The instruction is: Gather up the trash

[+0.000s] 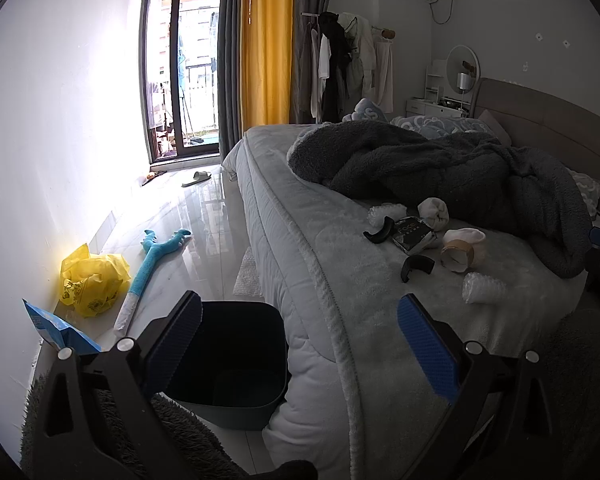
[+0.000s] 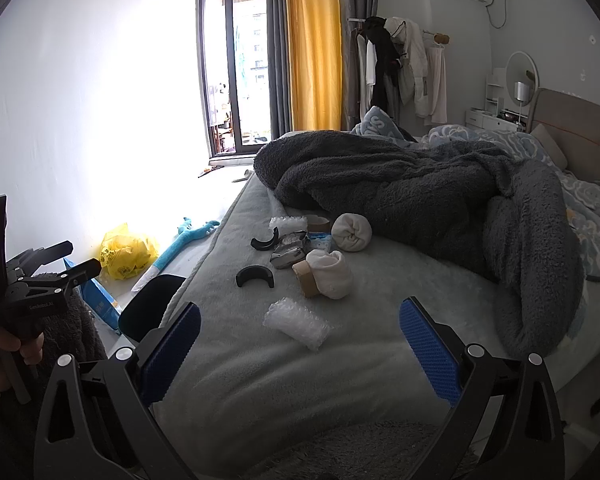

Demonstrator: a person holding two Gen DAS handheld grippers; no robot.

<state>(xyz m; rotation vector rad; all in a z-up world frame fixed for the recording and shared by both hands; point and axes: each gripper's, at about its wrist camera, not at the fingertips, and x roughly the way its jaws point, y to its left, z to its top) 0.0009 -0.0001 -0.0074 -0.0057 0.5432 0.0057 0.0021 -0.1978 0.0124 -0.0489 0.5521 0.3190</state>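
Blue-padded fingers [image 2: 428,352] of our right gripper [image 2: 300,344] frame the lower edge of the right wrist view, spread wide with nothing between them and touching nothing. Just ahead of them, slightly left of the midline, lies a roll of bubble wrap [image 2: 296,325] on the grey bed cover [image 2: 260,380]. Its long axis runs on a diagonal, from upper left down to lower right, so it sits skewed to the line between our two pads. We judge the right gripper to be the nearer one to it, and a small turn of the wrist would let the pads close across its short side.

Beyond it the rest of the litter clusters: a cardboard tape core [image 2: 305,278] touching a balled white sock [image 2: 332,270], two black curved plastic pieces [image 2: 255,274], a crumpled foil packet [image 2: 290,252], a second bubble wrap roll [image 2: 288,223] and another sock ball [image 2: 352,232] against the dark fleece blanket [image 2: 440,196]. We cannot say whether the socks count as trash.

Our left gripper [image 1: 300,332] is likewise wide open and empty, hovering above the bed's edge. The dark bin [image 1: 236,364] stands on the floor hard against the mattress side, below and left of that gripper, its mouth open. From the left view the near bubble wrap lies well to the right. A yellow plastic bag [image 1: 92,280] and a blue packet [image 1: 56,328] lie on the floor by the wall.
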